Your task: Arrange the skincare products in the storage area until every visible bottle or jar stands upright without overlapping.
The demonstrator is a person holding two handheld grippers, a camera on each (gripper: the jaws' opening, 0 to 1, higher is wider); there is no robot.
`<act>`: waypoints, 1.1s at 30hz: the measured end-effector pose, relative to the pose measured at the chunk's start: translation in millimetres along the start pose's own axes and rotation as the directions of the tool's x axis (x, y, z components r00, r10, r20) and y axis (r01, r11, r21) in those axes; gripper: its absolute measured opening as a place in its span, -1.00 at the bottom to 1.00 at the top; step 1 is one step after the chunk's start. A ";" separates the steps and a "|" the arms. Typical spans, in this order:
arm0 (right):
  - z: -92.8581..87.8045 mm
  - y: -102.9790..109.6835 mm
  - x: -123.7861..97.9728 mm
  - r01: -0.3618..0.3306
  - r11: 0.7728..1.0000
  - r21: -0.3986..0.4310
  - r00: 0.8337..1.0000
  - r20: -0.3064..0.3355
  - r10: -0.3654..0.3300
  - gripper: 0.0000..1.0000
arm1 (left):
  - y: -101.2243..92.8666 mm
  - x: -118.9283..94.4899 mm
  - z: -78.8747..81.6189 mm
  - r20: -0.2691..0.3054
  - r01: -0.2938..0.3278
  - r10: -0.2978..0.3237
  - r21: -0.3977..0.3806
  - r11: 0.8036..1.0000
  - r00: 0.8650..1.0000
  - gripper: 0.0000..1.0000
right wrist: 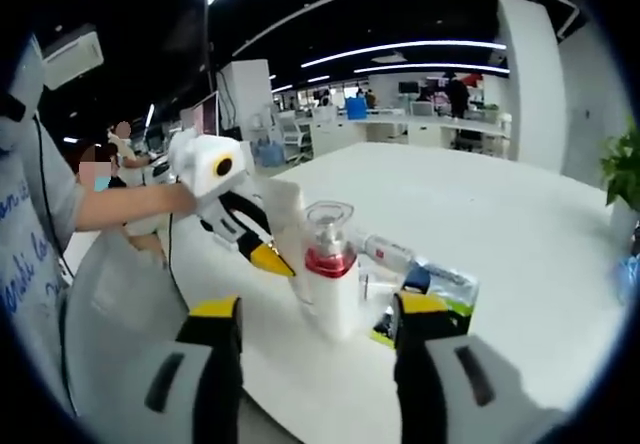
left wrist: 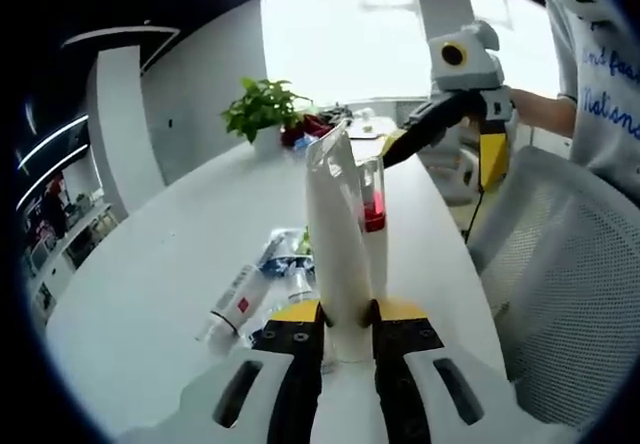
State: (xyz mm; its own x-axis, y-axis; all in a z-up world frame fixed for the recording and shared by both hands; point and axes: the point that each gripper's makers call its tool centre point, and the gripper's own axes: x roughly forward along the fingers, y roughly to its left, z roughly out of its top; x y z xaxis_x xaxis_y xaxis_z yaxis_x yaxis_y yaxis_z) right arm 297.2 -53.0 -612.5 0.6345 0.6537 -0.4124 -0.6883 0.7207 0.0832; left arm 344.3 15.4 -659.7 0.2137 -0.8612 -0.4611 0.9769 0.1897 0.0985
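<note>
In the left gripper view, the left gripper (left wrist: 347, 316) is closed around the base of a tall white tube (left wrist: 334, 229), which it holds upright with its long axis pointing straight up from between the yellow-tipped jaws. Just behind the tube stands a pump bottle (left wrist: 372, 202) with a red collar and clear cap, upright on the white table (left wrist: 180, 254). To the left of the gripper, other skincare products lie flat in a loose pile (left wrist: 262, 286), including a tube with a red label; whether any of them overlap is hard to tell from here. Further back, the right gripper (left wrist: 402, 144) reaches toward the pump bottle.

In the right gripper view, the right gripper (right wrist: 318, 316) is wide open and holds nothing. The pump bottle (right wrist: 329, 264) stands directly ahead between its jaws, so this gripper is the nearer one to it. Beyond it lie the flat packets (right wrist: 432, 282). A potted plant (left wrist: 262, 112) sits at the table's far end.
</note>
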 end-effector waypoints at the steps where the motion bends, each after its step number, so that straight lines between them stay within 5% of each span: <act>1: 0.2 -0.2 -0.1 0.000 1.000 0.000 1.000 0.000 0.000 0.24 | 2.2 0.3 -1.0 -0.005 -0.013 0.013 -0.001 1.000 1.000 -0.69; 33: 1.5 -0.8 -2.1 0.010 1.000 0.002 1.000 0.004 -0.010 0.21 | -8.2 9.1 -12.4 -0.035 0.056 -0.059 -0.069 0.996 0.998 -0.68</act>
State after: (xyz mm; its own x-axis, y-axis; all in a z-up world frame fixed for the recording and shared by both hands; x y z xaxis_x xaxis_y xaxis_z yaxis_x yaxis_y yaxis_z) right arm 297.0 -54.7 -610.4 0.6428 0.6476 -0.4091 -0.6813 0.7275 0.0813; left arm 338.2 11.9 -675.6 0.1556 -0.8537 -0.4969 0.9849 0.1730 0.0112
